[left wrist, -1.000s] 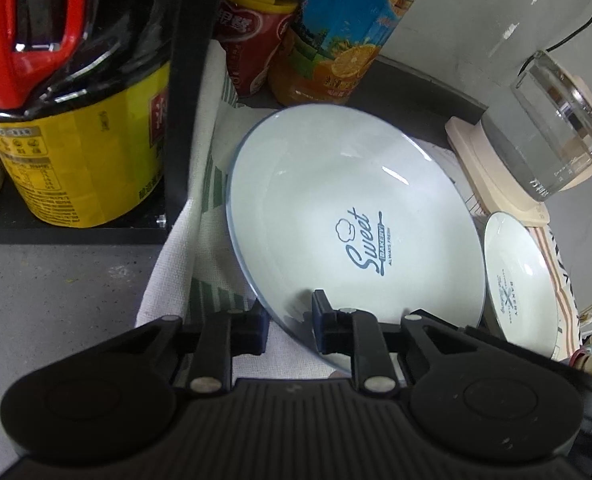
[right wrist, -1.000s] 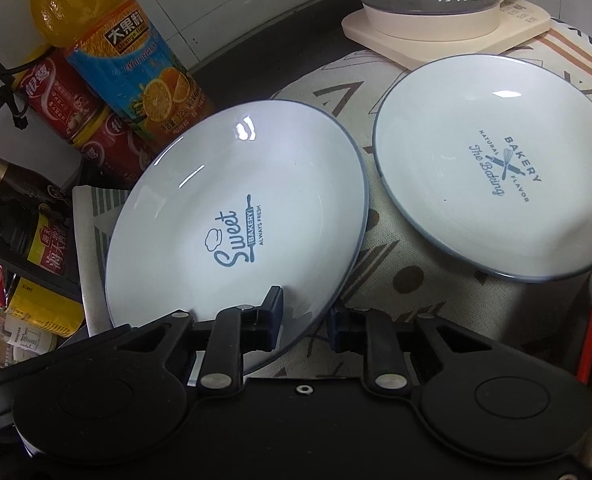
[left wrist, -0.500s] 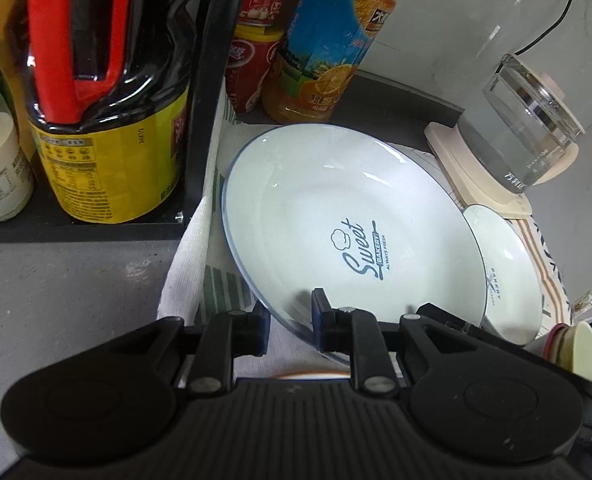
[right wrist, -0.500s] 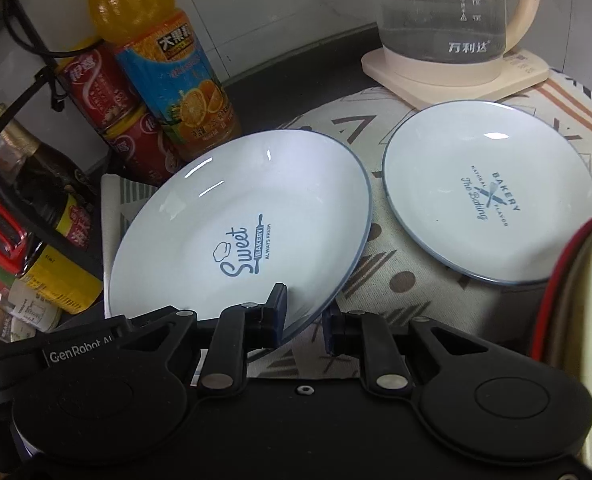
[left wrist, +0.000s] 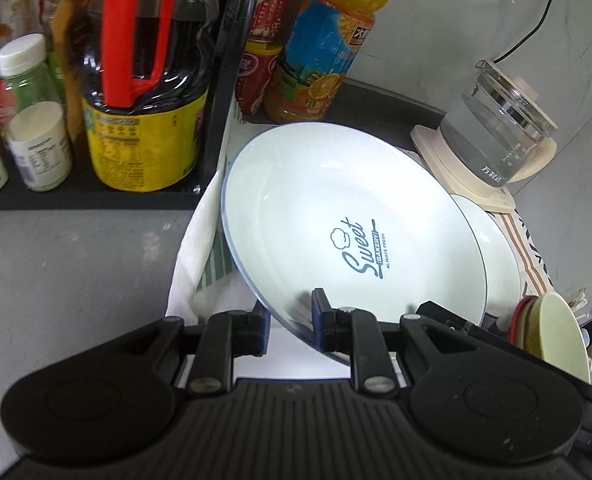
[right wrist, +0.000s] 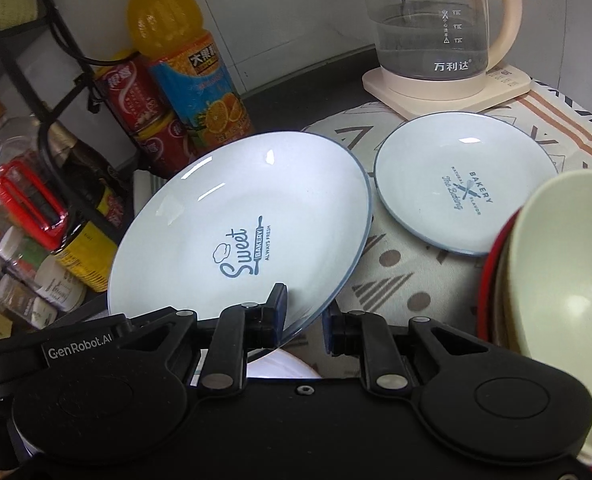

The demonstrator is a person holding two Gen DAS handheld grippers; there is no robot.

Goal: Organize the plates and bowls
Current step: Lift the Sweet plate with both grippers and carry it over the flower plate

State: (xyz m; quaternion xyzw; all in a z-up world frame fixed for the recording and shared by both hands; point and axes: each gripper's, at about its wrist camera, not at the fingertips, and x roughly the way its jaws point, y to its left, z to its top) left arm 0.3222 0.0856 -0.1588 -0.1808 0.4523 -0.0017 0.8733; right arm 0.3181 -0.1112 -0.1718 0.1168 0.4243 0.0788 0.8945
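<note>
both grippers, left (left wrist: 288, 322) & right (right wrist: 304, 316), pinch sweet plate (left wrist: 335, 216) rim betw nearly closed fingers.

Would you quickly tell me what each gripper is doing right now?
Left gripper: closed on the near rim of the Sweet Bakery plate.
Right gripper: closed on the same plate's near rim.
</note>
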